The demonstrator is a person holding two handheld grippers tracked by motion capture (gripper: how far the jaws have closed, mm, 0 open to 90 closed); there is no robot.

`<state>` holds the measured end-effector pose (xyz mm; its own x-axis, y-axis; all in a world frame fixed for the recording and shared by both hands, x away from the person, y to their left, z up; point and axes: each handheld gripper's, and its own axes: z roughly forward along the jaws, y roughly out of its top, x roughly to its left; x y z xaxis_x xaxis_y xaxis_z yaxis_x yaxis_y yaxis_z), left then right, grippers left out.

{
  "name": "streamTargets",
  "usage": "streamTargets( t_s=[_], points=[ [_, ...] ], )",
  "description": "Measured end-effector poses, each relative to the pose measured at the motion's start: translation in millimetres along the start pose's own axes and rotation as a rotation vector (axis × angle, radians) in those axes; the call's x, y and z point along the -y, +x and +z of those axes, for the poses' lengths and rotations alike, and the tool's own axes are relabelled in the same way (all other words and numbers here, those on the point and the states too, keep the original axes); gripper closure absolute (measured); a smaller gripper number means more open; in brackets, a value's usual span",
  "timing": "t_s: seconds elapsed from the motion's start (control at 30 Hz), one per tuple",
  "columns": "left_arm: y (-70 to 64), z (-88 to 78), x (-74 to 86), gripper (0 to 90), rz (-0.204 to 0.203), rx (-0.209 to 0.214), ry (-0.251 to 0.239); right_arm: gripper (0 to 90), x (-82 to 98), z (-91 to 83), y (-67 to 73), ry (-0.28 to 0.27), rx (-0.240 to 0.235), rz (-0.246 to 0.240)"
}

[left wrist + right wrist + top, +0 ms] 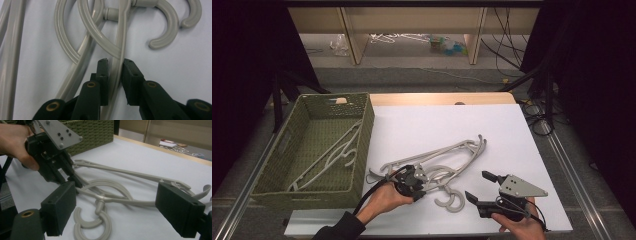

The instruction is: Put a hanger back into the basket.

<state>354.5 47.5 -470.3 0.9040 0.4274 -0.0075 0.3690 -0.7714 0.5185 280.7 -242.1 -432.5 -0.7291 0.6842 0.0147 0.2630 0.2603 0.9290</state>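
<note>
Several grey plastic hangers (447, 155) lie tangled on the white table cover (437, 120), their hooks (451, 202) toward the front. My left gripper (416, 186) sits at the pile's left end, shut on one thin hanger arm (117, 53), which runs between its two black pads (131, 75). From the right gripper view, the left gripper (71, 176) points down onto the tangle (110, 192). My right gripper (477, 185) rests near the front edge, right of the hooks. It stands open with nothing between its pads (60, 207).
A green woven basket (362, 130) stands at the left of the table with one hanger (337, 150) lying inside. A wooden table edge (442, 98) runs along the back. Shelving and cables lie on the floor beyond.
</note>
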Motion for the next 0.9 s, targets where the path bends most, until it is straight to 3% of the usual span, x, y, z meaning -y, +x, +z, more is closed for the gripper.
streamTargets(
  t_s=[0.1, 0.17, 0.27, 0.3, 0.37, 0.43, 0.47, 0.53, 0.67, 0.77, 0.8, 0.83, 0.87, 0.9],
  points=[
    [-2.6, -4.4, -2.8, 78.9, 0.020, 0.023, -0.021, 17.9, -0.1, 1.1, -0.1, -0.016, -0.011, 0.005],
    [-4.9, -11.1, -7.0, 80.1, 0.032, 0.029, -0.054, 17.9, 0.3, -0.2, -2.2, -0.013, 0.010, -0.011],
    [-4.2, -18.6, -9.2, 80.7, 0.048, 0.036, -0.066, 17.9, -0.2, -1.3, -2.5, 0.004, 0.003, 0.005],
    [-2.8, -22.9, -10.4, 80.9, 0.064, 0.035, -0.067, 17.9, 0.0, -0.2, -2.8, -0.016, 0.009, -0.007],
    [-1.0, -32.7, -11.7, 81.0, 0.033, 0.035, -0.127, 17.9, -0.4, -1.6, -2.0, -0.009, 0.011, -0.001],
    [0.7, -36.3, -11.9, 81.1, 0.021, 0.040, -0.152, 17.9, -0.9, -2.7, -2.5, -0.026, 0.016, 0.007],
    [3.6, -40.4, -12.1, 81.1, 0.045, 0.039, -0.135, 17.9, -0.9, -3.3, -3.0, -0.023, 0.018, 0.007],
    [8.5, -46.8, -11.9, 81.2, 0.049, 0.038, -0.139, 17.9, -1.0, -4.2, -3.2, -0.023, 0.017, 0.010],
    [18.2, -52.9, -7.3, 81.2, 0.010, 0.012, -0.151, 17.9, -1.3, -4.0, -4.3, -0.058, 0.016, 0.012],
    [26.1, -57.3, -4.0, 81.3, -0.019, 0.012, -0.173, 17.9, -1.7, -5.0, -4.5, -0.046, 0.021, 0.005],
    [27.7, -59.8, -3.3, 81.3, -0.036, 0.012, -0.185, 17.9, -1.2, -3.5, -3.3, -0.050, 0.004, 0.023],
    [29.3, -62.3, -3.0, 81.3, -0.046, 0.015, -0.201, 17.9, -1.2, -3.9, -5.0, -0.050, 0.013, -0.008],
    [30.1, -67.1, -2.9, 81.3, -0.091, 0.006, -0.254, 17.9, -1.1, -3.8, -4.9, -0.049, 0.011, -0.004],
    [30.1, -67.1, -2.9, 81.3, -0.091, 0.006, -0.254, 17.9, -1.1, -3.8, -4.9, -0.049, 0.011, -0.004]
  ],
)
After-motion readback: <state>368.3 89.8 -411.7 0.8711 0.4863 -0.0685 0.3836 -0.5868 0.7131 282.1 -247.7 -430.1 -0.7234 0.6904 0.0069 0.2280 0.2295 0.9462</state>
